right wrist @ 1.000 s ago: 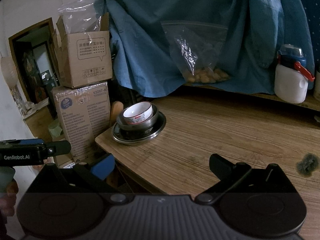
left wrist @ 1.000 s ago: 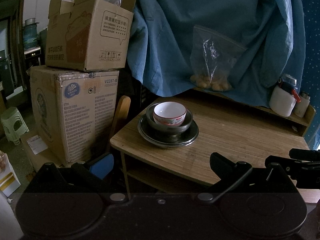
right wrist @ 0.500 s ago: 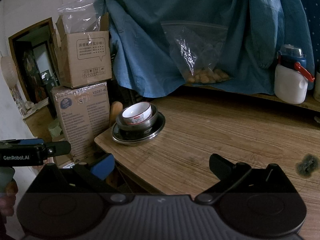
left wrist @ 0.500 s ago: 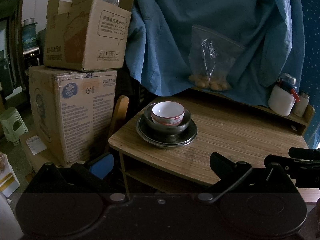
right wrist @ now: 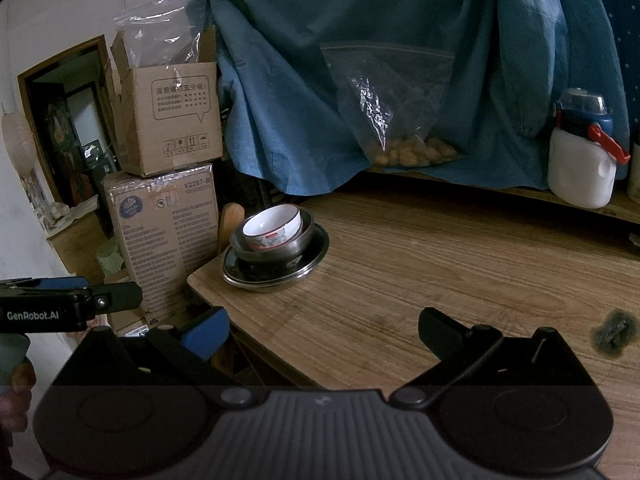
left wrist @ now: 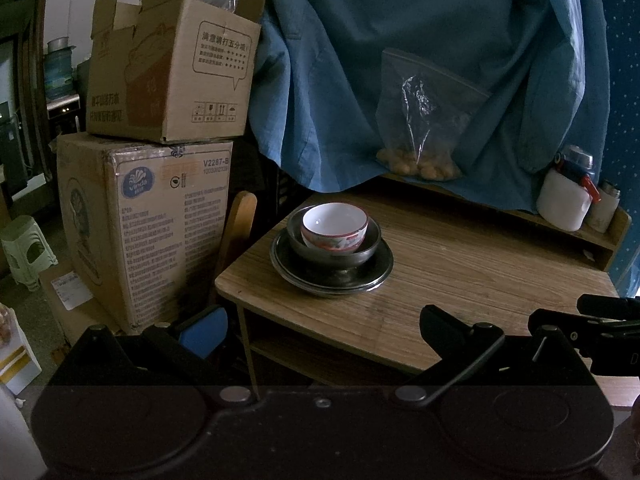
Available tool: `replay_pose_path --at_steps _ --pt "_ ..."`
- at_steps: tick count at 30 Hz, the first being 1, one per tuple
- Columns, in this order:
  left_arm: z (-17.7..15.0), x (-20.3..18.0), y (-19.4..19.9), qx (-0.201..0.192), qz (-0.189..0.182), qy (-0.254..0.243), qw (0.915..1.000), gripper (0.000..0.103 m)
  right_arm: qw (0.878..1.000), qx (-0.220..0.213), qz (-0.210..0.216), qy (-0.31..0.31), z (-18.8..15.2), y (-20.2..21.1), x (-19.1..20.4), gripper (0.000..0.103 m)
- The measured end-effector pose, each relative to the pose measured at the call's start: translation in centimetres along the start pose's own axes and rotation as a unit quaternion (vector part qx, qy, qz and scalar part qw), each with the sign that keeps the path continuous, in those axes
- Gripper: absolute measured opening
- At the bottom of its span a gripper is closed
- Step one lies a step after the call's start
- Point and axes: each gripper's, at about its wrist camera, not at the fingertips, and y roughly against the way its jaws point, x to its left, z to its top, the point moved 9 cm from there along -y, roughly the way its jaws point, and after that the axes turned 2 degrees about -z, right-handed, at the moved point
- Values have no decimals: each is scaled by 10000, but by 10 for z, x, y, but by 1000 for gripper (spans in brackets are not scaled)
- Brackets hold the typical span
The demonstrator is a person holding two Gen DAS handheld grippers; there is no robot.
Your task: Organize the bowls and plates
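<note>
A white bowl with a red pattern (left wrist: pixel 335 227) sits inside a dark metal bowl (left wrist: pixel 362 249), which rests on metal plates (left wrist: pixel 376 276) at the near left corner of the wooden table (left wrist: pixel 460 272). The same stack shows in the right wrist view: white bowl (right wrist: pixel 273 227), metal bowl (right wrist: pixel 298 243), plates (right wrist: pixel 316 258). My left gripper (left wrist: pixel 320 326) is open and empty, held back from the table's front edge. My right gripper (right wrist: pixel 322 328) is open and empty over the table's front, right of the stack.
Stacked cardboard boxes (left wrist: pixel 160 184) stand left of the table. Blue cloth (left wrist: pixel 400 60) hangs behind with a clear bag of snacks (left wrist: pixel 424 120). A white jug (left wrist: pixel 564 196) stands on a back shelf. A dark stain (right wrist: pixel 614 332) marks the table. A stool (left wrist: pixel 24 248) stands far left.
Both grippers have drawn slightly back from the stack. Nothing was taken hold of or let go.
</note>
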Motion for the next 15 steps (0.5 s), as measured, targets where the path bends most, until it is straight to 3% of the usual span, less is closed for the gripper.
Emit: replay_pose_path --at_steps 15 --pt "0 -3 -4 22 3 -33 10000 102 10000 25 34 -6 0 -2 -3 103"
